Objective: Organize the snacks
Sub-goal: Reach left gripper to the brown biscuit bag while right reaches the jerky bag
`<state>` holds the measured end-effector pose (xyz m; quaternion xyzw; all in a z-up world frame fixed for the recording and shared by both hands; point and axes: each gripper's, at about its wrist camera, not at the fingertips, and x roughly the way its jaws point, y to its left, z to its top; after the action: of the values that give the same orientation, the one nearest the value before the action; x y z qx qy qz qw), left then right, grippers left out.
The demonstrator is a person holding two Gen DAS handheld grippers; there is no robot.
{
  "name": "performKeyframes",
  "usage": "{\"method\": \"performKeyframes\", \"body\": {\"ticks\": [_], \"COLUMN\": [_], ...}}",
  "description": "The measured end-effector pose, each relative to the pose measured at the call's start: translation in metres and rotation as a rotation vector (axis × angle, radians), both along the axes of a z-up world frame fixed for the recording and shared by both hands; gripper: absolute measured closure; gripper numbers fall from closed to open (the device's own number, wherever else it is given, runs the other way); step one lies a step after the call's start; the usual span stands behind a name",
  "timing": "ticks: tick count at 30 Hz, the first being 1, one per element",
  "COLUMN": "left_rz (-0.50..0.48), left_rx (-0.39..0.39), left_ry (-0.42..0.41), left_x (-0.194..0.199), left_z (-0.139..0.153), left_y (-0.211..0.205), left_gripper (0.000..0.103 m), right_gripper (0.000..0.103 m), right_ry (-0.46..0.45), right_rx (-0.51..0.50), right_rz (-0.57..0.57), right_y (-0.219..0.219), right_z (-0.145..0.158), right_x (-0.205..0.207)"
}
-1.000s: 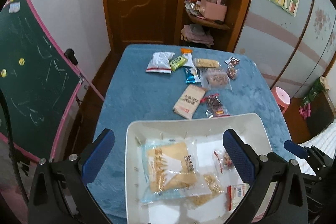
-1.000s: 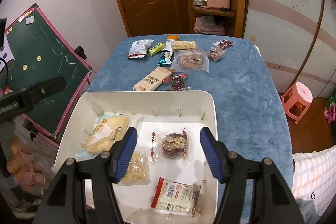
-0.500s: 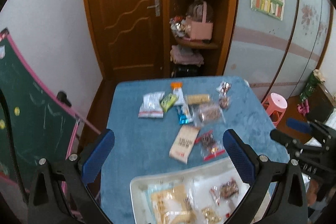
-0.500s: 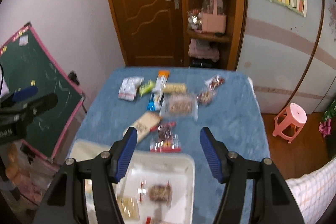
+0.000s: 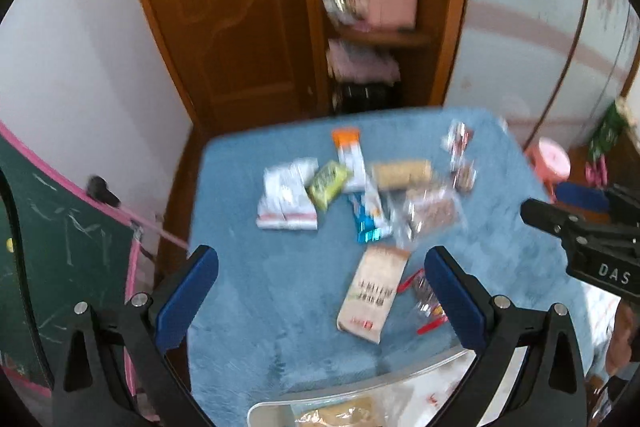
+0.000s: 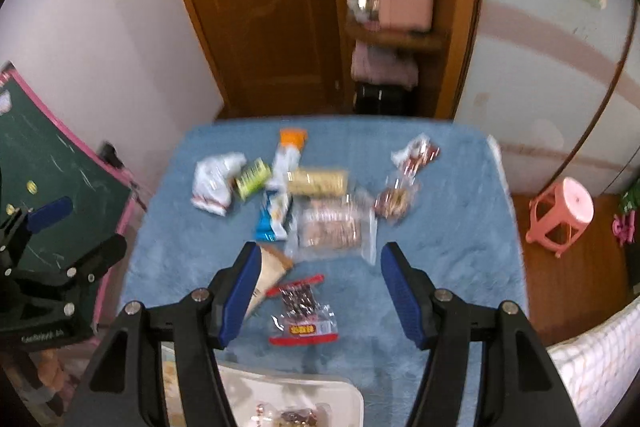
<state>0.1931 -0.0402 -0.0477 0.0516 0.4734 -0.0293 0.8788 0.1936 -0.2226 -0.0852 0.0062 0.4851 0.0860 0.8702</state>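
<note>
Several snack packets lie on a blue cloth-covered table point(image 5: 248, 291): a white pouch point(image 5: 288, 199), a green packet point(image 5: 328, 183), an orange-topped sachet point(image 5: 349, 155), a blue wrapper point(image 6: 272, 215), a biscuit bar point(image 6: 318, 182), a clear bag of brown cakes point(image 6: 332, 231), a tan packet point(image 5: 372, 295) and a red-edged packet point(image 6: 302, 311). The white tray point(image 5: 272, 411) shows only its far rim at the bottom. My left gripper point(image 5: 320, 301) hangs open above the table's near half. My right gripper point(image 6: 320, 297) is open above the red-edged packet, holding nothing.
A green chalkboard with a pink frame point(image 6: 48, 187) stands close to the table's left edge. Behind the table are a wooden door point(image 5: 224, 7) and a shelf with a pink bag point(image 6: 404, 3). A pink stool point(image 6: 562, 217) stands on the floor at right.
Both grippers have moved forward from over the tray toward the loose packets. The tray has slid to the bottom of both views. Both stay open and empty.
</note>
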Motion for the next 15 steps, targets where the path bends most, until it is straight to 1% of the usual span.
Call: {"method": "performKeyframes", "body": {"ticks": [2,5,7,9,12,15], "left_rz": [-0.025,-0.069,-0.075,-0.078,-0.071,-0.063], "left_rx": [0.013,0.011,0.007,0.004,-0.021,-0.022], "left_ry": [0.07,0.19,0.261,0.313,0.373,0.419], "left_x": [0.01,0.019,0.025,0.029,0.034,0.039], "left_z": [-0.031,-0.078,-0.107,-0.128,-0.153,-0.172], "left_y": [-0.004,-0.008,-0.009,-0.011,-0.012,-0.014], "left_gripper": [0.0,0.0,0.0,0.0,0.0,0.0], "right_gripper": [0.04,0.04,0.04,0.04,0.04,0.04], "right_ry": [0.069,0.181,0.253,0.306,0.362,0.426], "right_rx": [-0.019,0.01,0.024,0.019,0.019,0.057], "right_rz": [-0.005,0.0,0.003,0.006,0.016,0.017], "right_y": [0.002,0.004,0.006,0.011,0.017,0.023], "right_z": [-0.031,-0.07,-0.096,-0.117,-0.14,-0.159], "right_x": [0.012,0.026,0.033,0.038,0.04,0.045]}}
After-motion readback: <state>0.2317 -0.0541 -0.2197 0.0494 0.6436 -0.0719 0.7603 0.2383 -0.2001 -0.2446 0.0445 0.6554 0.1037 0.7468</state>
